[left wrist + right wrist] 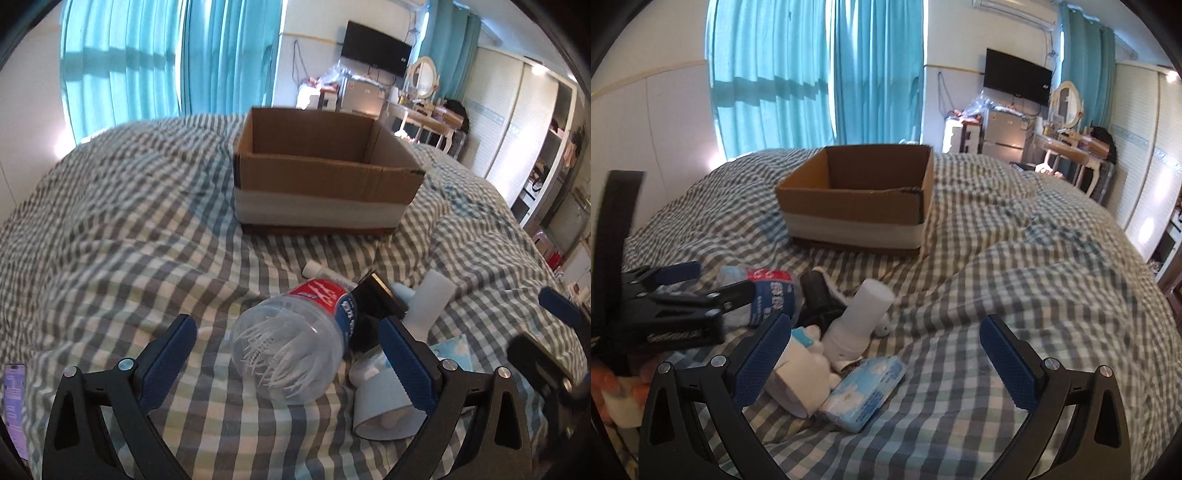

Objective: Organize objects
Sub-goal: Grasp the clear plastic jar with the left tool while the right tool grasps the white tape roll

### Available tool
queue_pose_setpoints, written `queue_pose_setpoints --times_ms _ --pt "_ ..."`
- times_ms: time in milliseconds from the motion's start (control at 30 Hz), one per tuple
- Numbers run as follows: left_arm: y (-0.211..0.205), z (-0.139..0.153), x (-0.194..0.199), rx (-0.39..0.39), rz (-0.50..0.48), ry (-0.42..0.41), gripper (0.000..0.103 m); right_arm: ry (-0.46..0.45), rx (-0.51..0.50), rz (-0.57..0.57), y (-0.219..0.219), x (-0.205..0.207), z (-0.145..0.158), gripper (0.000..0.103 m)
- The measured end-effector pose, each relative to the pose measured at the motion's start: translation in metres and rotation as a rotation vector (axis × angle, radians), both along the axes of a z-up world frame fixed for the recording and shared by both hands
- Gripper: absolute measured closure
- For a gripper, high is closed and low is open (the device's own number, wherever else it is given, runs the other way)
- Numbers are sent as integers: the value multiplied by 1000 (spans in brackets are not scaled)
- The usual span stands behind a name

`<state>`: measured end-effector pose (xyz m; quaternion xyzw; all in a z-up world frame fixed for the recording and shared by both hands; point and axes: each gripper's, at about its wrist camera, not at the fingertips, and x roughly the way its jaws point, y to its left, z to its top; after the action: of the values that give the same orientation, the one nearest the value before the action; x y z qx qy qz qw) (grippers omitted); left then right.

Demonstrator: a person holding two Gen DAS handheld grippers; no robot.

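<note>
My left gripper point(291, 354) is spread wide over the near part of the bed point(122, 229), and a clear plastic bottle point(295, 336) lies on its side between the two blue pads without either pad pressing on it. The bottle has a red and blue label near its neck and its base points toward me. My right gripper point(886, 354) is spread as well, with only checked bedcover between its pads; its left finger point(762, 360) stands just beside the small heap of things.

That heap sits on the near part of the bed, right of the bottle in the left view. It holds a white spray bottle point(858, 317) leaning with its cap up and away from me, a white roll with a pale blue print point(384, 398) lying just right of the clear bottle, a blue and white pack of tissues point(866, 387) lying flat nearest to me, and a black thing point(820, 299) behind them that I cannot make out. A small white tube point(317, 268) lies just beyond the clear bottle's neck.

Farther off, in the middle of the bed, an open cardboard box point(325, 173) stands upright, well apart from the heap. What I can see of its inside is bare. Teal curtains point(812, 74) hang at the far wall.
</note>
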<state>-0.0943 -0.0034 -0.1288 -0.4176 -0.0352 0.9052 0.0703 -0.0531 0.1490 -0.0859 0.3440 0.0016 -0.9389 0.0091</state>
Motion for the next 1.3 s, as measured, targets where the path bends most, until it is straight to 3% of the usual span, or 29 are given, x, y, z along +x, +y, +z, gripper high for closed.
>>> queue_pose_setpoints --times_ms 100,333,533,600,667,1000,1300 --pt "0 -12 -11 9 -3 -63 19 -13 -26 45 -5 2 -5 0" --pt "8 -28 -25 39 -61 -124 27 -100 -24 158 -25 -7 -26 4" --pt "-4 -17 -16 67 -44 -96 29 -199 -34 216 -36 -21 -47 34" --pt "-8 -11 -11 61 -28 -76 29 -215 -34 232 -39 -23 -52 57" --pt "-11 -4 -7 50 -14 -58 30 -218 -39 244 -40 -23 -55 66" --pt "-16 20 16 -17 1 15 33 -137 -6 209 -44 -4 -29 89" --pt "-25 52 41 -35 21 99 36 -19 3 167 -37 15 11 94"
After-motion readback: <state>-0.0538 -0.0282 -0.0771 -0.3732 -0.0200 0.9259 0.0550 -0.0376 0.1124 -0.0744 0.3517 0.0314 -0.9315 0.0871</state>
